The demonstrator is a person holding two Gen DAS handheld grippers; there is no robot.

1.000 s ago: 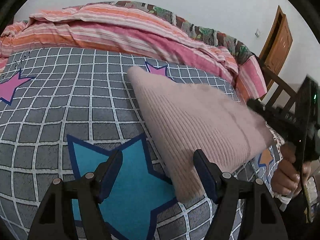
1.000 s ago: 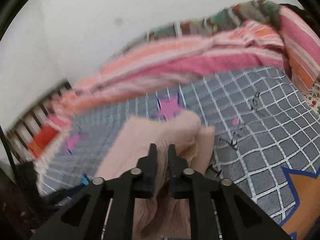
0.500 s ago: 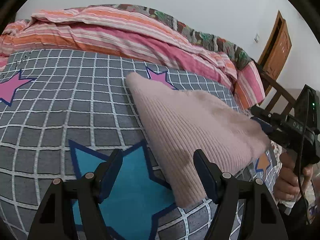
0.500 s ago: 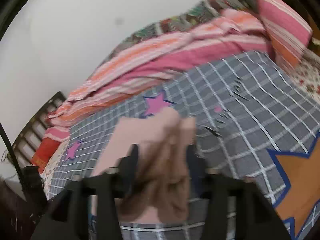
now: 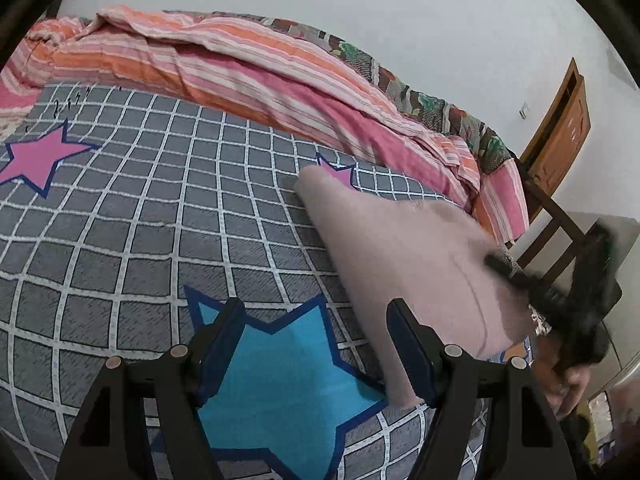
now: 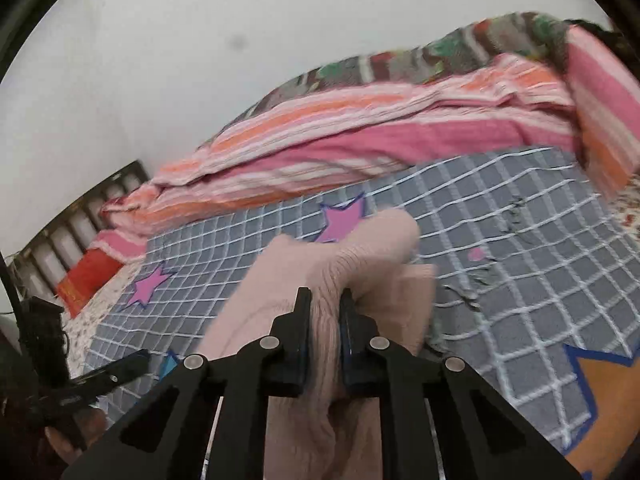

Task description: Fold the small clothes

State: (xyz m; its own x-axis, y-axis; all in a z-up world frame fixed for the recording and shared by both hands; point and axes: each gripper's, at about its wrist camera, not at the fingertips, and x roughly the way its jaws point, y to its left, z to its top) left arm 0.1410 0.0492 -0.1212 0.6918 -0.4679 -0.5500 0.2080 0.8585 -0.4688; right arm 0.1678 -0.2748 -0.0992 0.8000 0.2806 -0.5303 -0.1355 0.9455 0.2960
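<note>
On the bed [image 5: 132, 232], right half of the grey checked star-print cover: a pale pink ribbed knit garment [image 5: 400, 248], one end flat near a pink star, the other lifted toward the bed's edge.

Right gripper [image 6: 325, 308]: fingers nearly closed, pinching a bunched ridge of the knit; fabric bulges above and below the pads. Left gripper [image 5: 316, 340]: fingers wide apart, holding nothing, hovering over the blue star [image 5: 280, 372], with the garment's near corner just beside its right finger.

Handling, judged: light, soft, floppy; stretches and sags from any single grip. Ribbed surface looks grippy, not slippery. Nothing fragile. Best taken at an edge or corner, a thin layer only; the free near corner suits the left gripper.

Surface: quilted cover, soft, gives under pressure, some friction against knit. Striped pink-orange duvet [image 5: 240, 68] heaped along the far side by a white wall. Wooden door [image 5: 564, 128] and bed frame [image 5: 548, 220] at right.
</note>
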